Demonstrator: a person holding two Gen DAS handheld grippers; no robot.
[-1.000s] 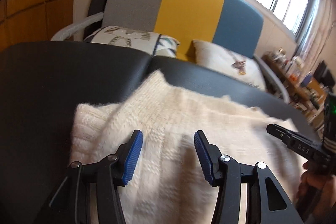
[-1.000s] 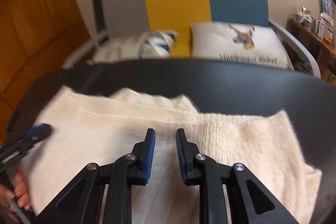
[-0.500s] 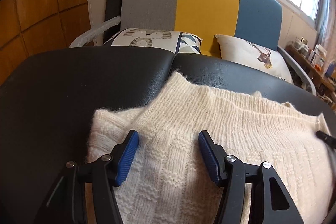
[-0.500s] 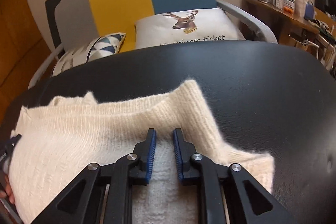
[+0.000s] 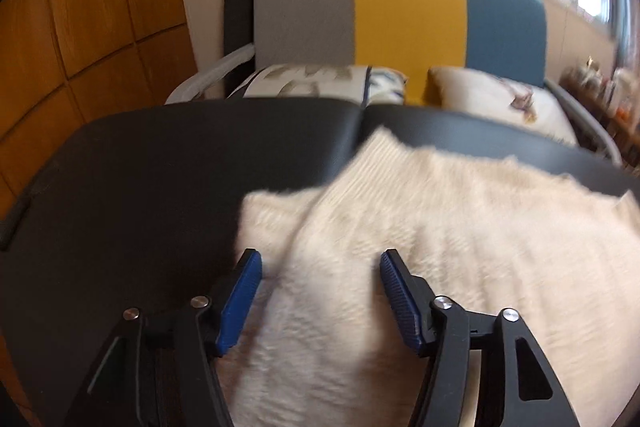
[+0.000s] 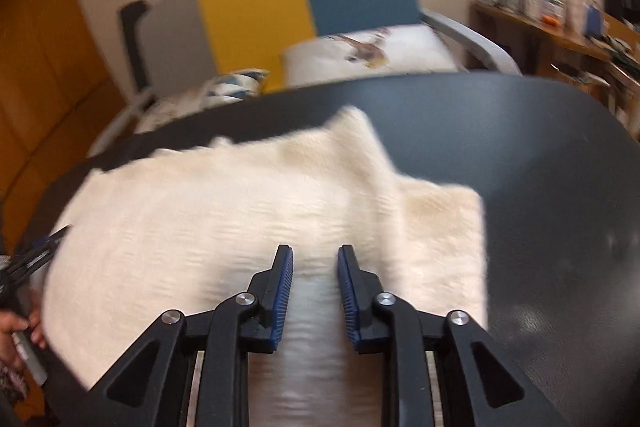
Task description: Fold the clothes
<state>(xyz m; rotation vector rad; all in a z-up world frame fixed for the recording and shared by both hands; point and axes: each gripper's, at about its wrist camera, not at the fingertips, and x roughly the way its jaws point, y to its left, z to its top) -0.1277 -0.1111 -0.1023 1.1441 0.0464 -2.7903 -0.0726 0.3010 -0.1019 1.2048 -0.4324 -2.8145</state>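
Observation:
A cream knitted sweater [image 5: 440, 227] lies spread flat on the black table [image 5: 140, 187]. Its left side has a panel folded over at an angle. My left gripper [image 5: 320, 255] hovers open over the sweater's left edge, with nothing between its blue pads [image 5: 240, 299]. In the right wrist view the sweater [image 6: 240, 207] fills the middle. My right gripper [image 6: 316, 253] is low over its right half, the jaws a narrow gap apart with knit showing between them and no visible grip. The left gripper [image 6: 40, 251] and a hand [image 6: 16, 331] show at the left edge.
Behind the table stands a sofa [image 5: 400, 11] with a grey, yellow and blue back and printed cushions [image 5: 500, 99]. A wooden wall [image 5: 80, 27] is on the left. A cluttered wooden desk [image 6: 560, 35] is at the right. Bare black tabletop [image 6: 560, 187] lies right of the sweater.
The left gripper has shifted left, so its left pad is now over the table beside the sweater. The right gripper's jaws have parted slightly. Both views are blurred by motion.

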